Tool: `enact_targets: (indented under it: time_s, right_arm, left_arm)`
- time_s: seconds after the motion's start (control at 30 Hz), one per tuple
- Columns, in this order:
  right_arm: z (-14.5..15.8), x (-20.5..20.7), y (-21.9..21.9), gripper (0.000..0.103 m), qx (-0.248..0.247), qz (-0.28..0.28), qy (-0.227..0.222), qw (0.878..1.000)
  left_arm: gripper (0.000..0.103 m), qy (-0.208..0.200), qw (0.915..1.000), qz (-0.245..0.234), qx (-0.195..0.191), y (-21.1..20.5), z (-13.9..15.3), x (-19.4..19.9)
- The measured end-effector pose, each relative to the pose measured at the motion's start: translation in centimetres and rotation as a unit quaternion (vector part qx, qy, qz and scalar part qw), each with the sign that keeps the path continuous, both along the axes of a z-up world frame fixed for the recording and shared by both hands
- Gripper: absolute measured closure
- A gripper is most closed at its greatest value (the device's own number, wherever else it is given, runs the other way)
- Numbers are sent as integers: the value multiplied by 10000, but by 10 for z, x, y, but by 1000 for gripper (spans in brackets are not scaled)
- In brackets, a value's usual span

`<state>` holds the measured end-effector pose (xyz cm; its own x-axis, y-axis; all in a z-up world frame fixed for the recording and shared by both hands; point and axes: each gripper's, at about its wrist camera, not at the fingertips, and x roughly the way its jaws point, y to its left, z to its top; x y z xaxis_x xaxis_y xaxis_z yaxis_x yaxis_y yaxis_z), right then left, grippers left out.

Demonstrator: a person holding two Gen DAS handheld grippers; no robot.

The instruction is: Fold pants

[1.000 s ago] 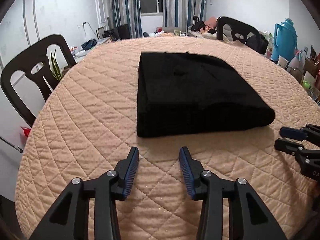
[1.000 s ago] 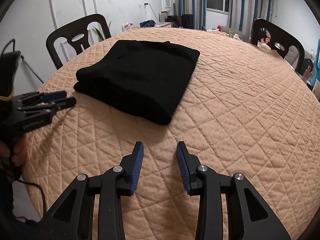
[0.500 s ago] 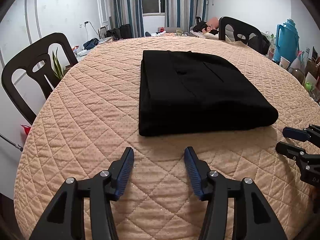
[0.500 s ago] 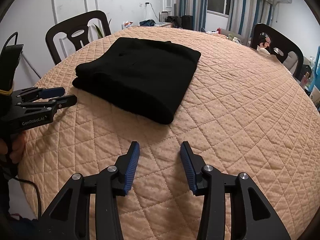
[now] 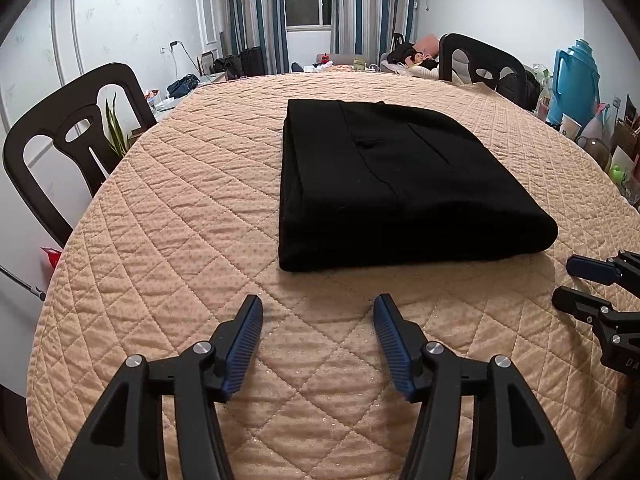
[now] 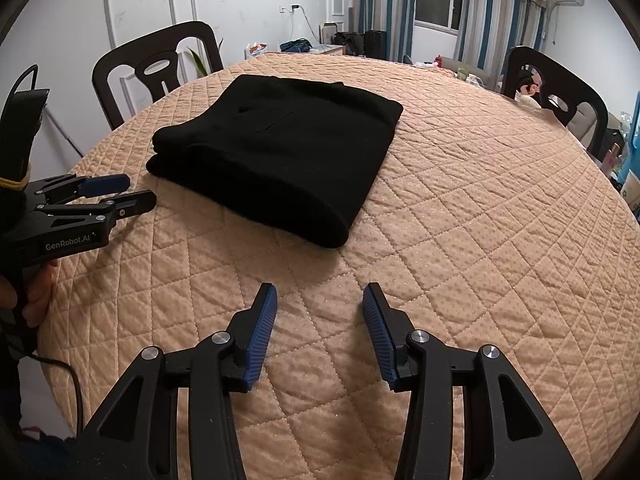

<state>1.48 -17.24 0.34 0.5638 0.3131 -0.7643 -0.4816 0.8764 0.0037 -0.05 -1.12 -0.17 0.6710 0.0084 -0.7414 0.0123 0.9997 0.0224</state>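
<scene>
Both black two-finger grippers, left gripper (image 5: 318, 304) and right gripper (image 6: 320, 292), hang empty, jaws just widened, clear of black folded pants (image 5: 392, 188) lying mid-table on peach quilted cover (image 5: 168, 216); folding looks finished.

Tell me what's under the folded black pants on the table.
The folded black pants lie flat on a peach quilted cover, which shows all around them. What is beneath the cover, and the patch directly under the pants, is hidden.
</scene>
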Motion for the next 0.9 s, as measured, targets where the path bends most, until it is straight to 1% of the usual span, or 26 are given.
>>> enact_targets:
  time_s: [0.9]
  right_arm:
    - [0,-2,-1,55,16,-17,-13,10000]
  left_arm:
    - [41,1,10000,0,-6,0,0,0]
